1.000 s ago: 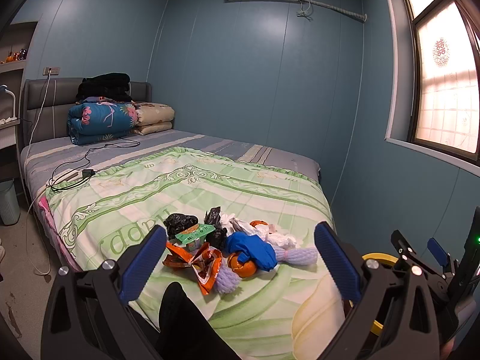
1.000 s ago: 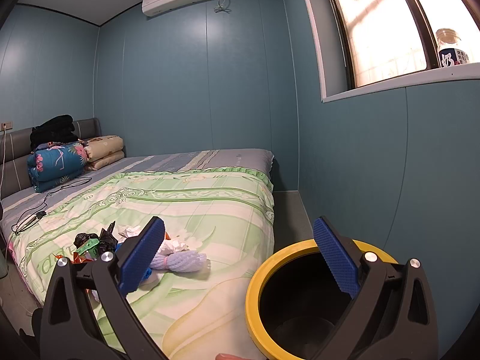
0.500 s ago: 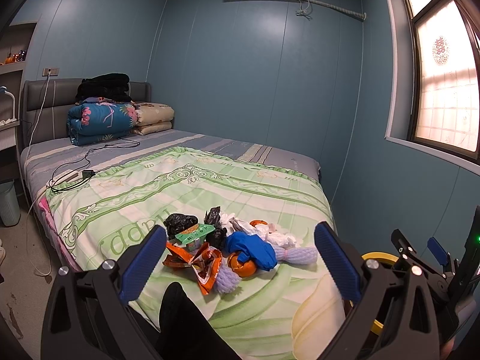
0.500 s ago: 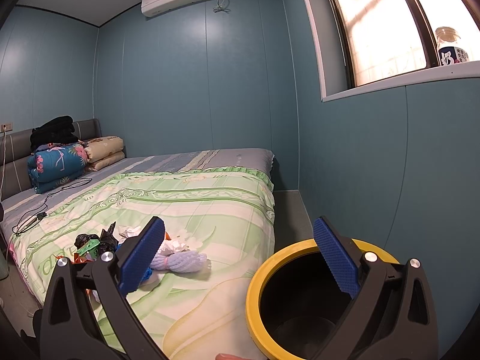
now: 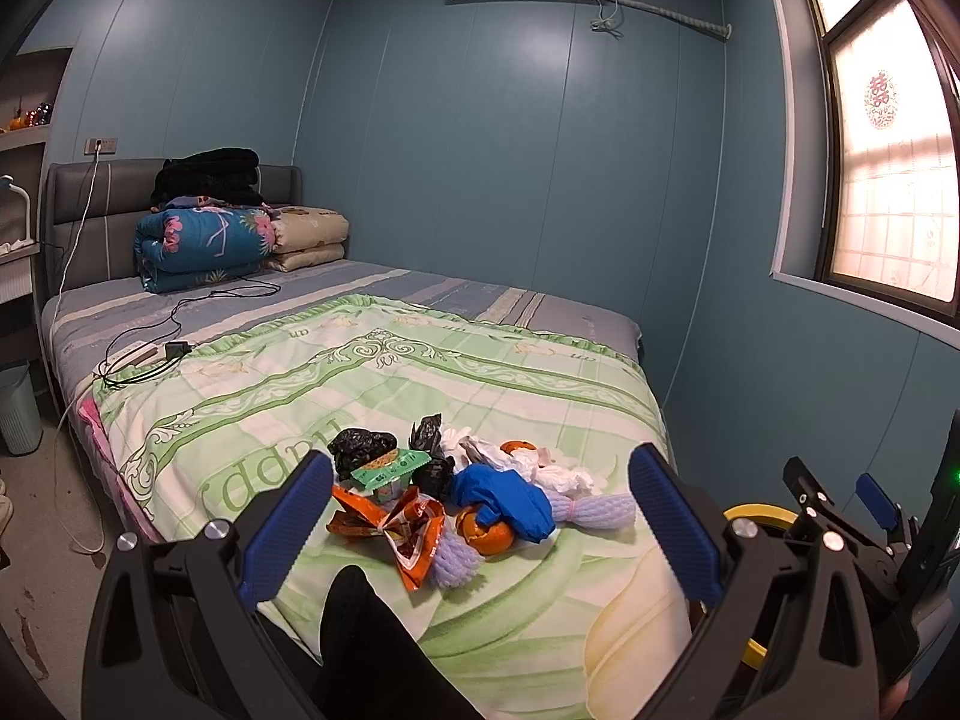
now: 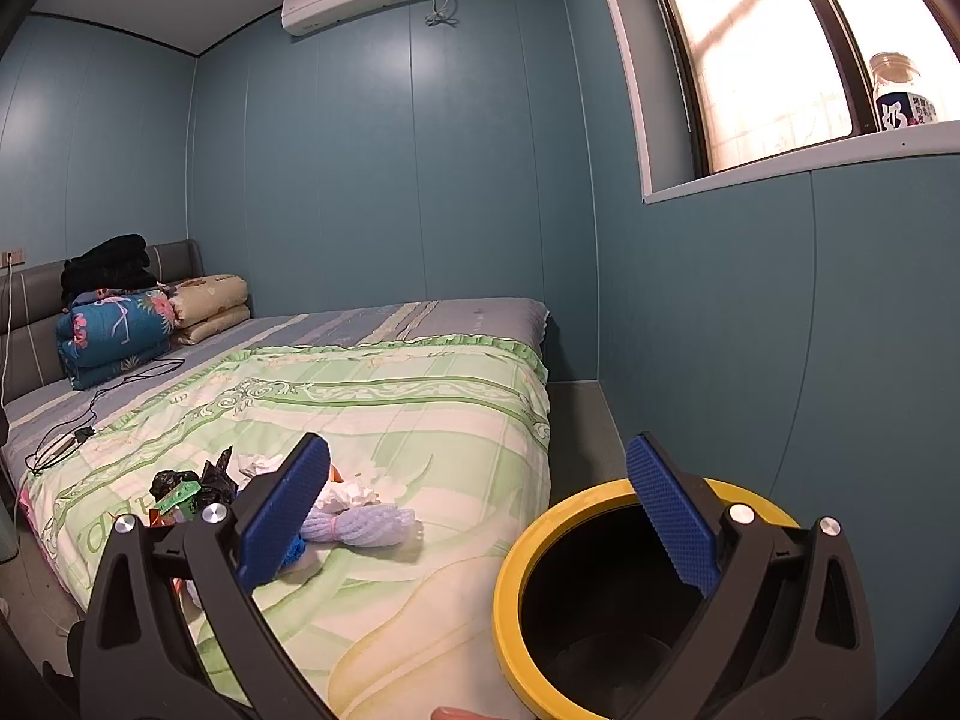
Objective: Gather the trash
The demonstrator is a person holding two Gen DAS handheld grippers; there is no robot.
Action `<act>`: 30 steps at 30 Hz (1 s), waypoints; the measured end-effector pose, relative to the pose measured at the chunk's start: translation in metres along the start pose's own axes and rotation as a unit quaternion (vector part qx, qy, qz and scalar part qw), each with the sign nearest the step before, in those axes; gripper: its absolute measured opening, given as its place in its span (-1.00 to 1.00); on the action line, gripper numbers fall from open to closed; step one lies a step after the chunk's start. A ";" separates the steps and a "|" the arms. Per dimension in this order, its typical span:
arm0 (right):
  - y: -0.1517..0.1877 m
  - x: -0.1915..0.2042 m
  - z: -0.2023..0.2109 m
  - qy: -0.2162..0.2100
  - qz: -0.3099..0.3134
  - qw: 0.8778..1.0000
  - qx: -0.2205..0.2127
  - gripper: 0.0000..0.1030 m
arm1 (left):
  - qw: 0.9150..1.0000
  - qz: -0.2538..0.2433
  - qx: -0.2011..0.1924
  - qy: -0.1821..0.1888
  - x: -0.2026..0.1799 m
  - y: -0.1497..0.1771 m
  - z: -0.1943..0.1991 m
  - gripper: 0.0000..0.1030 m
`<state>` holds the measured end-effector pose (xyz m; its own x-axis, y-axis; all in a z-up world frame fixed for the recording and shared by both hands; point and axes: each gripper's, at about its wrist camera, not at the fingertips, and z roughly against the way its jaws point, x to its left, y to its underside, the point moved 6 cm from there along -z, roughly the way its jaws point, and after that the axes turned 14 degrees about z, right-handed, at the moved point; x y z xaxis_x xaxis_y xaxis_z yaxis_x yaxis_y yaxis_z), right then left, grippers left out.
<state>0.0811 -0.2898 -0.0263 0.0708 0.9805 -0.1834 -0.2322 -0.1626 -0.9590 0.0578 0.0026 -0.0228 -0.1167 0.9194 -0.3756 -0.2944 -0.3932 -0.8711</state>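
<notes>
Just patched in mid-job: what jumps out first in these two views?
A heap of trash, with an orange wrapper, blue bag and black bags, sits on the green quilt near the bed's foot. Beside the bed stands a yellow-rimmed bin, dark inside. Left claw and right claw are both open, holding nothing.

We can read a big white Chinese sign, 奶, on the dark label of the jar (image 6: 898, 93) on the window sill. A red double-happiness sign, 囍, sticks on the window glass (image 5: 880, 101). The green blanket (image 5: 384, 396) has big letters upside down that look like "Happy". The small words on the green packet (image 5: 390, 468) are too tiny for us to read.
</notes>
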 end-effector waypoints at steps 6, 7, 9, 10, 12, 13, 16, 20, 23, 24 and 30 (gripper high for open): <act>0.000 0.000 0.000 0.000 0.000 1.000 0.000 0.84 | 1.000 0.000 0.000 -0.001 0.000 -0.001 0.000 0.85; 0.000 0.000 0.000 0.000 0.000 1.000 0.000 0.84 | 1.000 0.000 -0.001 -0.001 0.000 -0.001 0.000 0.85; 0.000 0.000 0.000 0.001 0.000 1.000 0.000 0.84 | 1.000 0.000 0.000 -0.001 0.000 -0.002 0.000 0.85; 0.000 0.000 0.000 0.001 0.000 1.000 0.000 0.84 | 1.000 0.000 0.000 -0.001 0.000 -0.002 0.000 0.85; 0.001 0.000 0.000 0.003 -0.001 1.000 0.001 0.84 | 1.000 0.000 -0.001 0.000 0.000 -0.001 0.000 0.85; 0.001 -0.001 0.000 0.006 -0.003 1.000 0.001 0.84 | 1.000 0.002 -0.002 0.003 0.000 -0.002 0.001 0.85; -0.001 -0.004 -0.002 0.011 -0.007 1.000 0.003 0.84 | 1.000 0.000 -0.005 0.009 0.000 -0.004 0.002 0.85; -0.006 -0.010 -0.009 0.013 -0.013 1.000 -0.002 0.84 | 1.000 0.001 0.010 0.015 0.004 -0.003 -0.007 0.85; -0.011 -0.012 -0.015 0.006 -0.012 1.000 -0.012 0.84 | 0.999 0.002 0.020 0.035 0.008 -0.002 -0.013 0.85; -0.014 -0.012 -0.017 0.008 -0.010 1.000 -0.016 0.84 | 0.999 0.005 0.021 0.045 0.009 -0.002 -0.014 0.85; -0.019 -0.008 -0.040 -0.018 -0.008 1.000 -0.002 0.84 | 0.998 -0.025 0.040 0.046 0.017 0.006 -0.032 0.85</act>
<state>0.1240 -0.2988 -0.0156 0.0386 0.9862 -0.1609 -0.2274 -0.1481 -0.9625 0.0841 0.0156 -0.0442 -0.0135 0.9319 -0.3625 -0.3738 -0.3410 -0.8626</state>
